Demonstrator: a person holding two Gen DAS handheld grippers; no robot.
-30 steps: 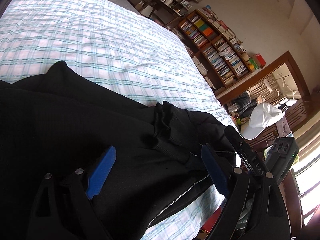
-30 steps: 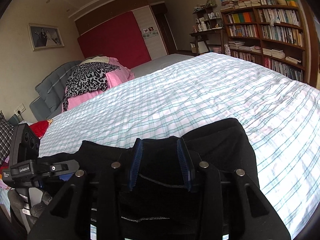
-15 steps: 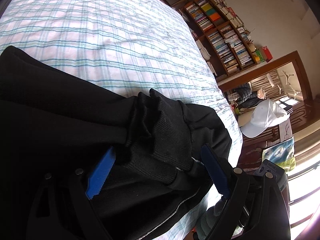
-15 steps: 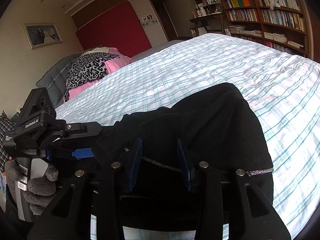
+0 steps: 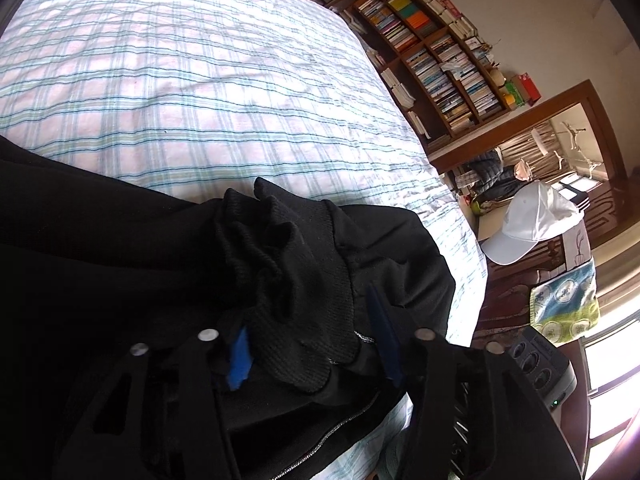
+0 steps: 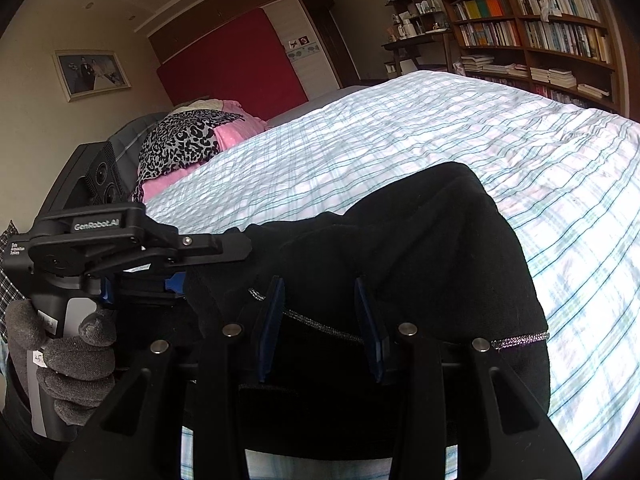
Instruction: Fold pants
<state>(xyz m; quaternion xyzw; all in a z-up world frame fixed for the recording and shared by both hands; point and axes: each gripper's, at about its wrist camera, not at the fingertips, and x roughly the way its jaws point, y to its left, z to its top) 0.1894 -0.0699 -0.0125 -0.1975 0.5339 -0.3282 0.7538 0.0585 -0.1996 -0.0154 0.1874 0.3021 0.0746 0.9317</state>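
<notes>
Bookshelves (image 6: 552,40) are lining the far wall of a bedroom, and a bed (image 5: 200,80) under a pale checked cover is carrying the black pants (image 6: 420,248), which are lying bunched along its near edge. They are looking like a soft, light knit that will sag and slide wherever it is not held, with a thicker ribbed band (image 5: 296,280) that is crumpling into folds; that band and the stitched hem edge are likely the firmest places to take hold, since the loose cloth between them is apt to slip out of a pinch. The left tool (image 5: 312,344) has just been closing, and its blue pads are now pressing in on the ribbed band from both sides. The right tool (image 6: 320,328) is narrowed partway, clamping a fold of the black cloth between its pads. On the left tool's body, seen from the right wrist view in a grey-gloved hand (image 6: 72,360), white lettering is reading "GenRobot.AI"; smaller print beside it is too fine to read.
</notes>
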